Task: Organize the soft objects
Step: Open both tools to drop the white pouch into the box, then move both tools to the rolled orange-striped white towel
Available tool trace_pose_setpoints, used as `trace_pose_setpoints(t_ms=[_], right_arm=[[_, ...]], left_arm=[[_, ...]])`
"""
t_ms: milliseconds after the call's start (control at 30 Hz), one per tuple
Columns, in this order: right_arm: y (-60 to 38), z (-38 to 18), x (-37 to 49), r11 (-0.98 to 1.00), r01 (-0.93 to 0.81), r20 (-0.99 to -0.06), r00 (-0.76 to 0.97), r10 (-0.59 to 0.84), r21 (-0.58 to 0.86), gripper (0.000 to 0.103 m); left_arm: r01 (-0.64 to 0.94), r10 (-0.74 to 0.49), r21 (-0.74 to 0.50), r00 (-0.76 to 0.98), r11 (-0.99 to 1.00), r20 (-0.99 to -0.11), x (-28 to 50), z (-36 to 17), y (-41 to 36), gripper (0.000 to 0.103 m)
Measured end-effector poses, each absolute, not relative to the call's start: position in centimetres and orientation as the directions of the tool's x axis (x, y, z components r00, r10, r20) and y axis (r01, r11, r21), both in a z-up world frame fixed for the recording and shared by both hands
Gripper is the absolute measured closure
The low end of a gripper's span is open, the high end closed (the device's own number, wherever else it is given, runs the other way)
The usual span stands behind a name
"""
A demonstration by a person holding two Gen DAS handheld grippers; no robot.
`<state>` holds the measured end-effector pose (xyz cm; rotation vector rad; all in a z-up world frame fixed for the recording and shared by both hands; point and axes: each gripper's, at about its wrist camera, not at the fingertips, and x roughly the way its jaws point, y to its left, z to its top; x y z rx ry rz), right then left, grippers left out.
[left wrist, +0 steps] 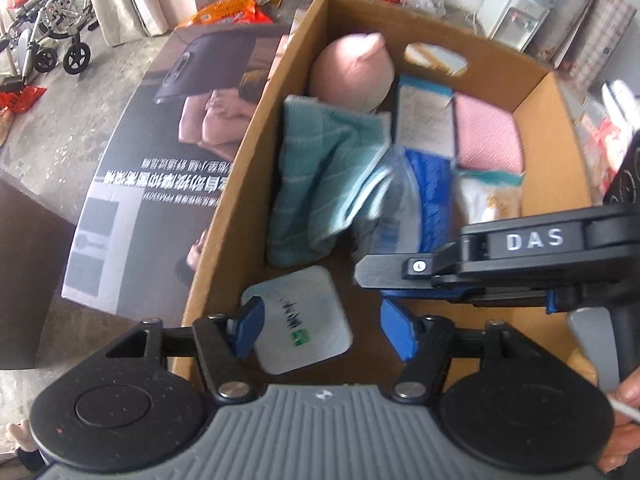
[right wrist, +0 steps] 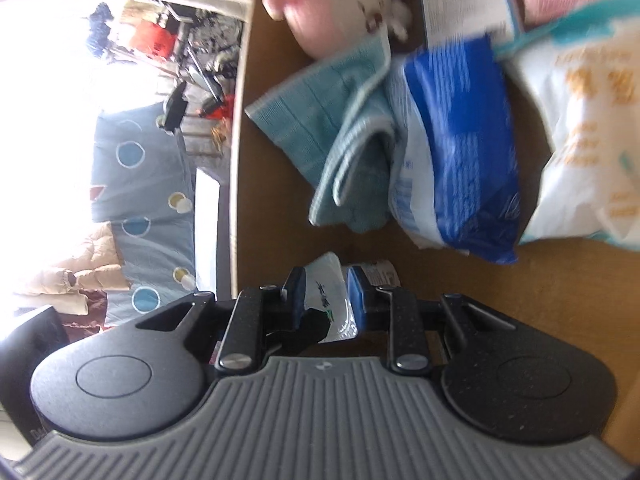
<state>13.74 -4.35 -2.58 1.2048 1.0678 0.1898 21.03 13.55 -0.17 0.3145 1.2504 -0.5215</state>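
Left wrist view: my left gripper points steeply down into a brown corrugated cardboard box, its blue rubber-faced pads spread wide and clear of everything. Between and below them lies a flat, rounded-square white tissue pack in glossy film with a green mark; the left pad overlaps its edge in the picture, but I cannot tell whether they touch. My right gripper crosses from the right as a black bar lettered "DAS", and part of a hand shows at the lower right edge.

Deeper in the box: a folded teal towel of ribbed, looped cloth with pale piping, leaning against the left wall; behind it a smooth, rounded pink plush toy; to the right a crinkled blue and white plastic pack, a white pack with yellow print, and a pink waffle-textured cloth lying flat. A printed carton lies outside the box on the concrete floor.

Right wrist view: my right gripper is clenched on the white tissue pack, which stands edge-on between the blue pads, low over the box floor. Beyond are the towel, the plush toy and the blue pack.
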Motion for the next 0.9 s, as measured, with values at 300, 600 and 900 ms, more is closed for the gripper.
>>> trace_pose_setpoints(t_ms=[300, 600, 900], right_arm=[[-13.0, 2.4, 7.1, 0.366, 0.397, -0.537, 0.685, 0.493, 0.842, 0.073], [-22.4, 4.7, -3.7, 0.297, 0.487, -0.563, 0.775, 0.288, 0.822, 0.055], [-31.4, 0.8, -13.9, 0.118, 0.635, -0.646, 0.752, 0.132, 0.764, 0.048]], left_arm=[[0.583, -0.282, -0.077, 0.269, 0.809, -0.921, 19.2, 2.2, 8.9, 0.027], [0.736, -0.374, -0.080, 0.244, 0.672, -0.895, 14.0, 3.3, -1.4, 0.027], [0.856, -0.412, -0.033, 0.214, 0.515, -0.886, 8.3, 1.5, -12.7, 0.032]])
